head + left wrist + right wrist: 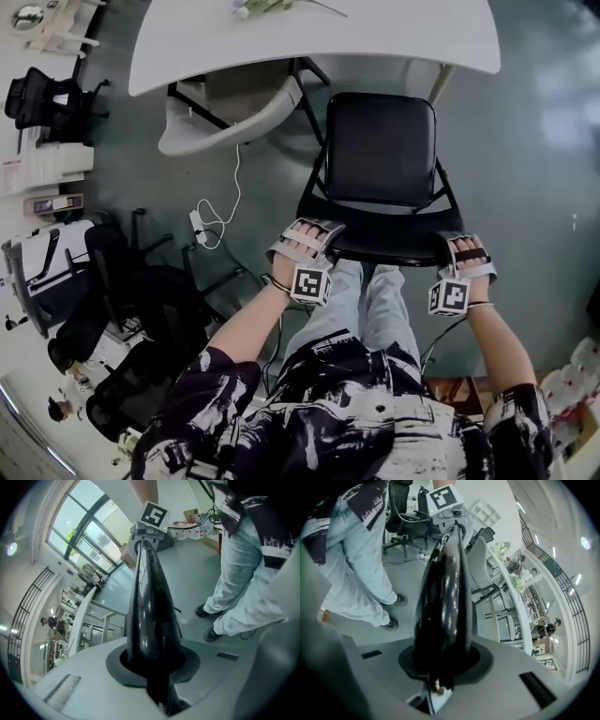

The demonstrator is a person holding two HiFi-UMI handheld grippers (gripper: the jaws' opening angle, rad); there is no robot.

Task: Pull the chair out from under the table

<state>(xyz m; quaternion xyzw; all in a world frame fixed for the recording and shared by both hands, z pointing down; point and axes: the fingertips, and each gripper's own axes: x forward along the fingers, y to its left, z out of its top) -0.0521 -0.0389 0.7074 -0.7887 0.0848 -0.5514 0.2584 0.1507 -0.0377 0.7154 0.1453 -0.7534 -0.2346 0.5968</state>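
Observation:
A black chair [380, 150] stands on the floor in front of the white table [281, 47], with its seat out from under the tabletop. Its backrest [384, 239] is nearest to me. My left gripper [305, 246] is shut on the backrest's left end, and my right gripper [464, 258] is shut on its right end. In the left gripper view the backrest [152, 616] runs away between the jaws of the left gripper [157, 677] to the right gripper's marker cube [153, 515]. In the right gripper view the backrest [443, 606] is clamped in the right gripper [440, 667].
My legs [366, 300] stand right behind the chair. A white cable and power strip [202, 225] lie on the floor to the left. Black office chairs [122, 272] crowd the lower left. A lower curved white shelf [216, 122] sits under the table's left part.

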